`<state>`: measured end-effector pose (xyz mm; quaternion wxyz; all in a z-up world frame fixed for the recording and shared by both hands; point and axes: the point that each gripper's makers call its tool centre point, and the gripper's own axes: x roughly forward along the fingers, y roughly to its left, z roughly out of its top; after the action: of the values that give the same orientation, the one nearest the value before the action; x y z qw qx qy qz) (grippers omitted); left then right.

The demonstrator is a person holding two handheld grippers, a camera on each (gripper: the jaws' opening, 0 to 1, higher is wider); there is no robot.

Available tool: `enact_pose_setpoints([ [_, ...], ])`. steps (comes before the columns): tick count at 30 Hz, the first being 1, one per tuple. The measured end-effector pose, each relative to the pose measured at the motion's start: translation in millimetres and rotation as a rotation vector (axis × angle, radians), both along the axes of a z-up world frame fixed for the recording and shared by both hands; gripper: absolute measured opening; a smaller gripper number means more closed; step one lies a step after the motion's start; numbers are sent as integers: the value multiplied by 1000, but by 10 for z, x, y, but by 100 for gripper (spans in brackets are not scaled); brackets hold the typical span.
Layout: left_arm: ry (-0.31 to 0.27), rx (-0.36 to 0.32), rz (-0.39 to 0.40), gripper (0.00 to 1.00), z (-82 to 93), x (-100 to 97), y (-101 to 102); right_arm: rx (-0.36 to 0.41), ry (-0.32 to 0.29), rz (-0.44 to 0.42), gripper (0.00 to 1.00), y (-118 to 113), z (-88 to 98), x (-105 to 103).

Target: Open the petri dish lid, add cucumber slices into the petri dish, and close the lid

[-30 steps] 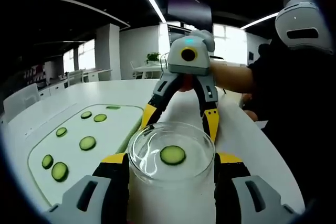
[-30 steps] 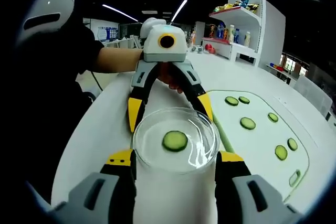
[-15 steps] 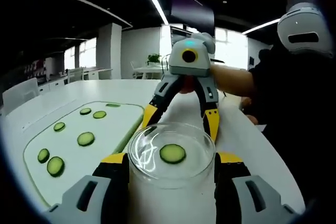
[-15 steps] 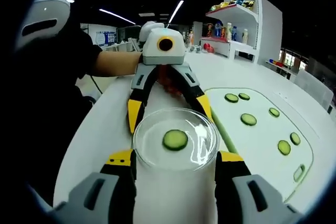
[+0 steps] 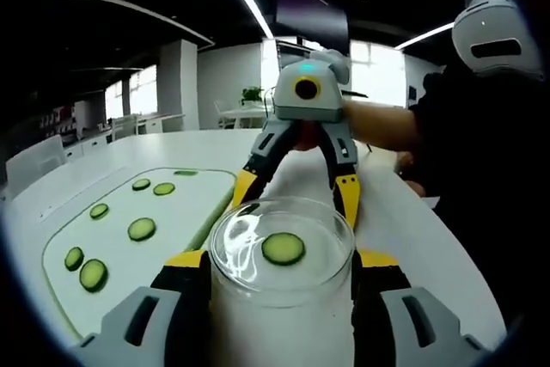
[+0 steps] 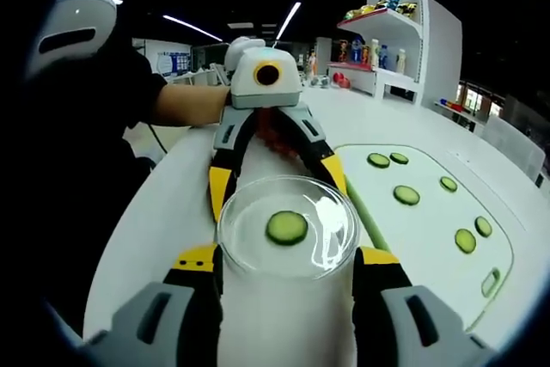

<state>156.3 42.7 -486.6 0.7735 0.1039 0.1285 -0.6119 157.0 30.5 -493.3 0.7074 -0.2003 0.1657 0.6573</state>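
Observation:
A clear round petri dish [image 5: 245,268] [image 6: 245,251] holds one cucumber slice [image 5: 283,248] [image 6: 286,228]. My left gripper [image 5: 282,260] has its yellow-tipped jaws against the dish's two sides, shut on it. From the opposite side my right gripper [image 5: 295,195] meets the dish, its fingers flanking the far rim. In the right gripper view the right gripper [image 6: 286,260] clasps the dish the same way, and the left gripper [image 6: 277,185] faces it across the dish. I cannot tell the lid from the base.
A pale mat with a green edge [image 5: 185,212] [image 6: 430,242] lies beside the dish on the white table, carrying several loose cucumber slices [image 5: 141,229] [image 6: 406,195]. A person's forearm [image 5: 382,126] reaches in behind the far gripper. Shelves with goods [image 6: 387,19] stand at the back.
Both views have shifted a little with the hands. The dish, its slice and both grippers' hold look the same.

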Motion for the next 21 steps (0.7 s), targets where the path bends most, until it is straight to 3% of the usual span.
enact_pose_setpoints([
  [10,-18,9,0,65,1,-13,9,6,-7,-4,59,-7,4,-16],
  [14,6,-35,9,65,87,-9,34,17,6,-16,61,-30,7,-24],
  [21,13,-58,54,75,128,-3,149,67,31,-77,70,-141,83,-25],
])
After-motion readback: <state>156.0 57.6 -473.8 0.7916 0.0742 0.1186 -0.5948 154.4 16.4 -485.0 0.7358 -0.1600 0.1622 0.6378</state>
